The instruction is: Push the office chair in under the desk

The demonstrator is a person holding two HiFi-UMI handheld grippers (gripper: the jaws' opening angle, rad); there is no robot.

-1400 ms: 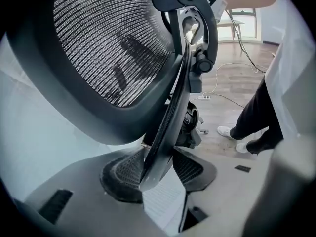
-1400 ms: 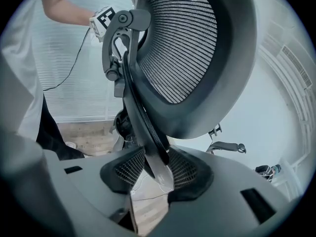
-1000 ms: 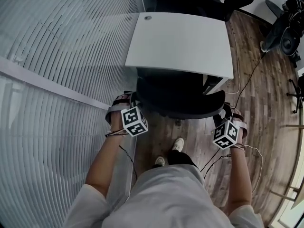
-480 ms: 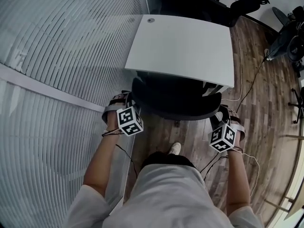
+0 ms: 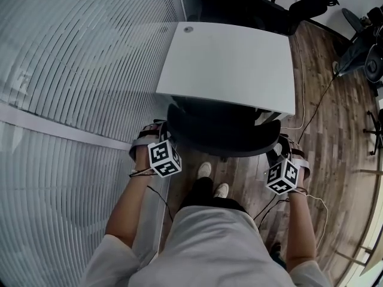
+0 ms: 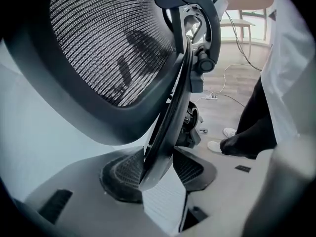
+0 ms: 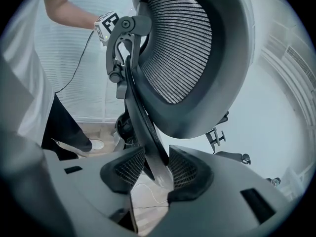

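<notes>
The left gripper (image 6: 159, 174) has its jaws closed on the black rim of the office chair (image 6: 106, 48) backrest. The curved frame edge runs down between the two ribbed pads (image 6: 121, 176) and touches both. The right gripper (image 7: 157, 174) grips the opposite rim of the same mesh backrest (image 7: 182, 48), with the frame bar pinched between its pads (image 7: 190, 172).

In the head view the left gripper (image 5: 163, 133) and right gripper (image 5: 276, 148) sit at the two ends of the office chair (image 5: 224, 133) backrest, which curves between them. Ahead of both pairs of jaws stands the white table (image 5: 233, 58). The chair's seat is under the table's near edge, and the backrest lies just outside that edge, between the table and the person's white shoes (image 5: 204, 170).

To the right of the left jaws, the person's dark trouser leg (image 6: 252, 127) stands on the wooden floor (image 5: 311, 118). Past the backrest from the right jaws, the left gripper's marker cube (image 7: 106, 23) shows. Slatted blinds (image 5: 72, 70) run along the outer side of the left jaws. More dark chairs (image 5: 263, 8) stand beyond the table's far edge.
</notes>
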